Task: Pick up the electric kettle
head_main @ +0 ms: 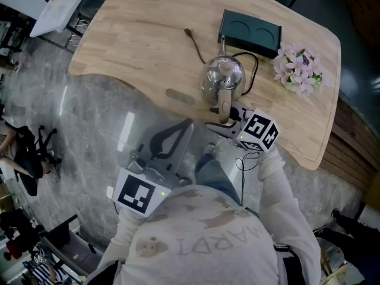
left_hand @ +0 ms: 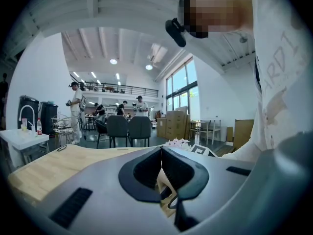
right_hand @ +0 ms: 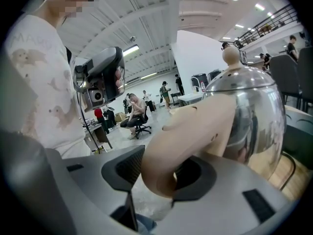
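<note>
The shiny steel electric kettle (head_main: 222,76) stands on the wooden table (head_main: 142,46) near its front edge, its beige handle (head_main: 224,103) pointing toward me. My right gripper (head_main: 225,117) reaches level at that handle. In the right gripper view the handle (right_hand: 190,136) lies between the two pads of the right gripper (right_hand: 164,173), and a slit of floor shows beside the left pad. The kettle's body (right_hand: 249,111) fills that view's right side. My left gripper (head_main: 178,132) hangs below the table edge over the floor. In its own view the left gripper (left_hand: 161,168) has its pads pressed together, holding nothing.
Behind the kettle sits a dark flat box (head_main: 250,35), from which a black cord (head_main: 196,43) runs across the table. A bunch of pale flowers (head_main: 300,70) lies at the right. An office chair (head_main: 29,153) stands on the floor at the left.
</note>
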The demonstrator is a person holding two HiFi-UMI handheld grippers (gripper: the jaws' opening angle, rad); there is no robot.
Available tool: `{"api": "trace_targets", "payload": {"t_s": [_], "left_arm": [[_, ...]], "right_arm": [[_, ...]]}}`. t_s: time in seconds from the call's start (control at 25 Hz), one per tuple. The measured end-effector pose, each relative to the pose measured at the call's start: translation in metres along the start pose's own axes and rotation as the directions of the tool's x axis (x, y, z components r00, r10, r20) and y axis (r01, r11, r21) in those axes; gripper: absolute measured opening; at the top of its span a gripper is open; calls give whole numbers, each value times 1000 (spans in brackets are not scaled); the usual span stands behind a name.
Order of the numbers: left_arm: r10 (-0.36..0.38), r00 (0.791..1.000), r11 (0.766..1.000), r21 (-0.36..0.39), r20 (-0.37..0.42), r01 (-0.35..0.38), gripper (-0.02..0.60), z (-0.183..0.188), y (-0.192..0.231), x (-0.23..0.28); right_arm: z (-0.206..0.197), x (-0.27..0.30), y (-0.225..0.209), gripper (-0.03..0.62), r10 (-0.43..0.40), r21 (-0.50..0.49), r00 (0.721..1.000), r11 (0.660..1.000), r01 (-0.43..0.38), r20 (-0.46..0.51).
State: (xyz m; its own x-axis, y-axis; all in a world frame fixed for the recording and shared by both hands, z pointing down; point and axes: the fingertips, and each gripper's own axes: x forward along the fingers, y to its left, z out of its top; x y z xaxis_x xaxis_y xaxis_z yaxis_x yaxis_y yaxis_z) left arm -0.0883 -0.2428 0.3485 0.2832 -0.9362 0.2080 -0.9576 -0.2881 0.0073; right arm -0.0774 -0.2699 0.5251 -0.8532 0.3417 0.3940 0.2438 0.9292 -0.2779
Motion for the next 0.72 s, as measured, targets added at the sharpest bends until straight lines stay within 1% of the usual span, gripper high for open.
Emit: {"api": "trace_targets", "payload": {"t_s": [0.2, 0.28, 0.56, 0.72], "left_arm": [[2, 1000, 1000, 3, -3, -2, 14, -1, 1, -1], [4, 1000, 1000, 2, -2, -4, 14, -1, 1, -2], [14, 1000, 1000, 5, -1, -14, 13, -1, 0, -10], [20, 1000, 1000, 6, 1, -20, 14, 1, 1, -14]], "right_arm": [[2, 5, -2, 155, -17, -7, 1000, 1000, 18, 9], [2, 8, -3, 133, -34, -15, 999, 999, 35, 14], [7, 13, -2, 127, -87, -50, 995, 995, 89, 43], [11, 15, -3, 126, -97, -61, 994, 993, 100, 48]]}}
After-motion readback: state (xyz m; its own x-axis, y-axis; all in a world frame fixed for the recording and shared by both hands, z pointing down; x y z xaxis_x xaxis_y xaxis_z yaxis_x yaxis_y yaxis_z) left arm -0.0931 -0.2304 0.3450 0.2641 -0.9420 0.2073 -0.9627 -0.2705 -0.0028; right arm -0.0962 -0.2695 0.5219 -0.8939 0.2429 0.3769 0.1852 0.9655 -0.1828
